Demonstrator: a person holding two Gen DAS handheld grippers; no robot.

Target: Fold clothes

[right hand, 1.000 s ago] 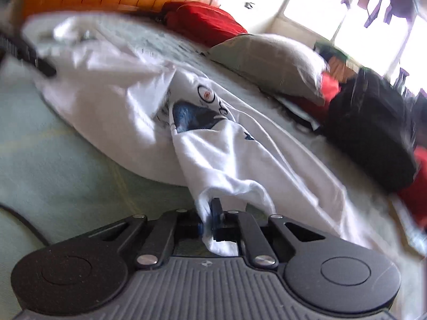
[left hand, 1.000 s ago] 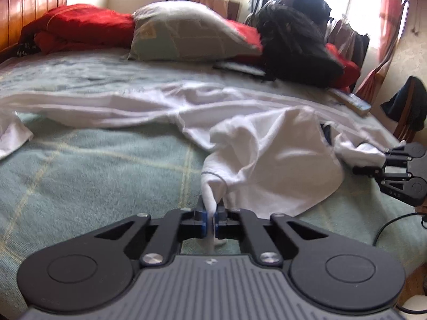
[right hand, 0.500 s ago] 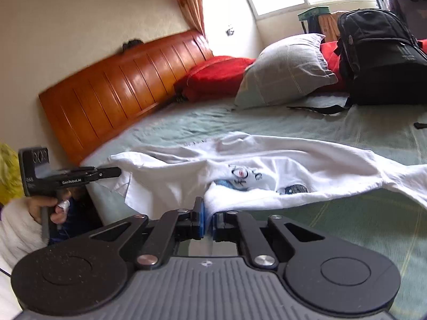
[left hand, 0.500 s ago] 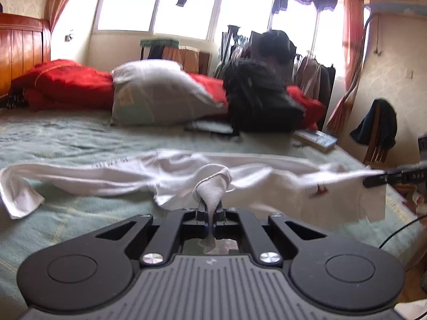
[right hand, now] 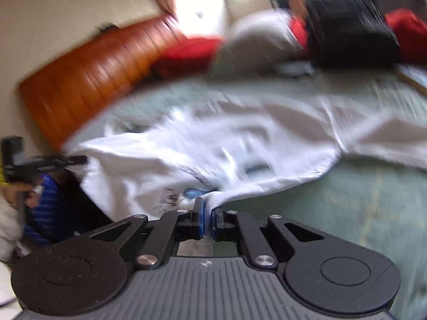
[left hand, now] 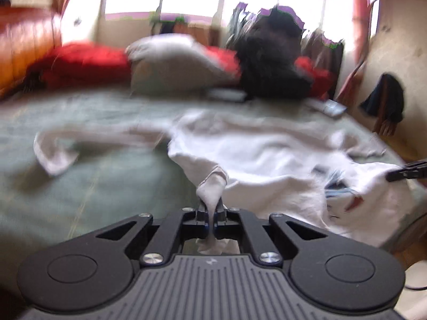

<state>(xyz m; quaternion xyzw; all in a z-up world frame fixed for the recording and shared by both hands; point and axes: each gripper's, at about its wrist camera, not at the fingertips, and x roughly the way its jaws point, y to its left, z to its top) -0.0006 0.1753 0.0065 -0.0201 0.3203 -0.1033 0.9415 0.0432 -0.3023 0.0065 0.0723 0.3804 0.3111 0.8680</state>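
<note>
Both tongs are clamping the white shirt (left hand: 267,160), which is lying spread across the green bed (left hand: 93,176): the left gripper (left hand: 210,217) is pinching a bunched fold, the right gripper (right hand: 206,220) an edge. A grey pillow (left hand: 173,64), red bedding (left hand: 85,64) and a black backpack (left hand: 272,64) are crowding the upper frame.

A white printed T-shirt (left hand: 267,154) lies rumpled ahead of the claws, its near edge bunched and pinched in both.
</note>
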